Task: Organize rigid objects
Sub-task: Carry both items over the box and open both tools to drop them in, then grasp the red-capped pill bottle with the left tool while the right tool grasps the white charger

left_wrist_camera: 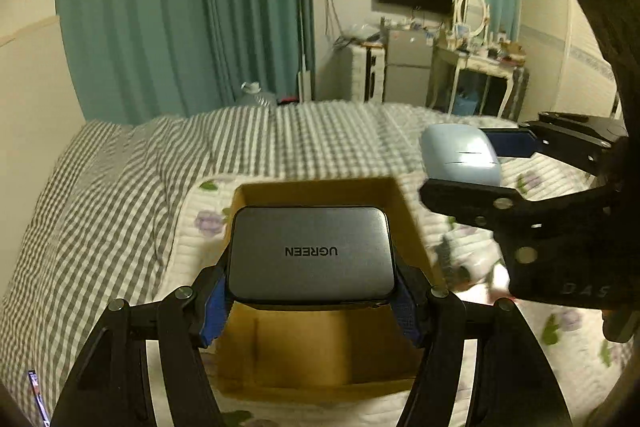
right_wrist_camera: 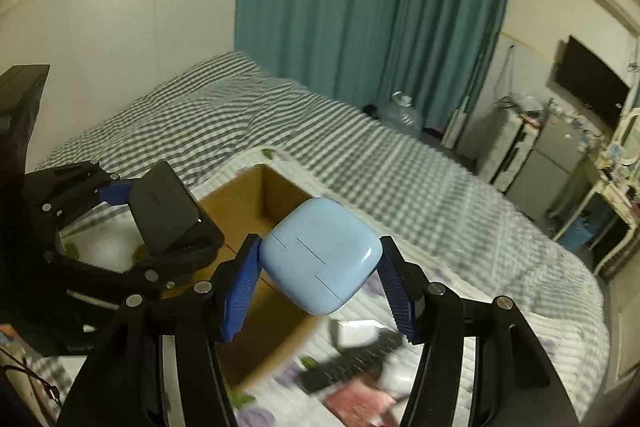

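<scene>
My left gripper [left_wrist_camera: 311, 301] is shut on a grey UGREEN charger [left_wrist_camera: 311, 257] and holds it above an open cardboard box [left_wrist_camera: 320, 347] on the bed. The charger also shows in the right wrist view [right_wrist_camera: 166, 213]. My right gripper [right_wrist_camera: 320, 273] is shut on a light blue earbud case [right_wrist_camera: 322, 255], held above the box's right side [right_wrist_camera: 256, 203]. In the left wrist view the blue case [left_wrist_camera: 460, 155] hangs to the right of the box, with the right gripper [left_wrist_camera: 472, 167] around it.
The box sits on a white floral quilt [left_wrist_camera: 188, 227] over a grey checked bedspread [left_wrist_camera: 100, 187]. Several blurred loose objects [right_wrist_camera: 360, 367] lie on the quilt right of the box. A dresser with mirror [left_wrist_camera: 476, 39], a fridge and curtains stand beyond the bed.
</scene>
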A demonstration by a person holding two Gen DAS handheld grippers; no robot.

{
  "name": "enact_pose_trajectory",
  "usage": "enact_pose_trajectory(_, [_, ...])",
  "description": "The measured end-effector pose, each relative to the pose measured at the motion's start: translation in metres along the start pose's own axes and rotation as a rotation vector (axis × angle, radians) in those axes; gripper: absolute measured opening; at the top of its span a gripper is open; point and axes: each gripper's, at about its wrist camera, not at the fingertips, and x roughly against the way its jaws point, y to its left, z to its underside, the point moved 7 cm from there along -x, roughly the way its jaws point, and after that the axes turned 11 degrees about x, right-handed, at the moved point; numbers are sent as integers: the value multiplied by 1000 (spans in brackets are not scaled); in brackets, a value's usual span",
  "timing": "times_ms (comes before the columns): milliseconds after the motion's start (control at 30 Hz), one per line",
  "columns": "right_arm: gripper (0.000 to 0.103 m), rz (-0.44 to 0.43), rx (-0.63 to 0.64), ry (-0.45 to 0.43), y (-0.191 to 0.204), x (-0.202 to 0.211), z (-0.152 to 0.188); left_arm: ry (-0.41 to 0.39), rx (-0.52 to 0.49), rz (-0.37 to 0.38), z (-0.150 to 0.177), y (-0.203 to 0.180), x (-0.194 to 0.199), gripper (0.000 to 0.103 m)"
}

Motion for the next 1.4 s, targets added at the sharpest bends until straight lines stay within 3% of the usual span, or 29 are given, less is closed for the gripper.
enact_pose_trajectory(233, [58,-43,2,99,8,-85,8,89,-28,3,27,16,-47,67])
enact_pose_trajectory(433, [58,-67,-6,148,6,-120,27,111,-55,-4,36,15,-67,68])
enact_pose_trajectory(667, [59,-70,-14,144,5,-131,31,140,-59,-25,42,18,-75,69])
enact_pose_trajectory(733, [80,-47,-29,130,1,-123,30,143,-61,-29,43,16,-71,70])
enact_pose_trajectory(767, [83,-41,-39,119,-1,-117,29,129,-66,-34,41,15,-68,70])
enact_pose_trajectory(933, [89,18,-96,57,-26,-66,21,91,-82,-52,32,2,-38,71])
enact_pose_trajectory(1133, [93,126,-107,16,-48,8,22,33,-92,-22,20,-31,2,72])
enact_pose_trajectory(1400, [95,258,-145,51,-79,89,71,8,-85,38,28,-93,33,72])
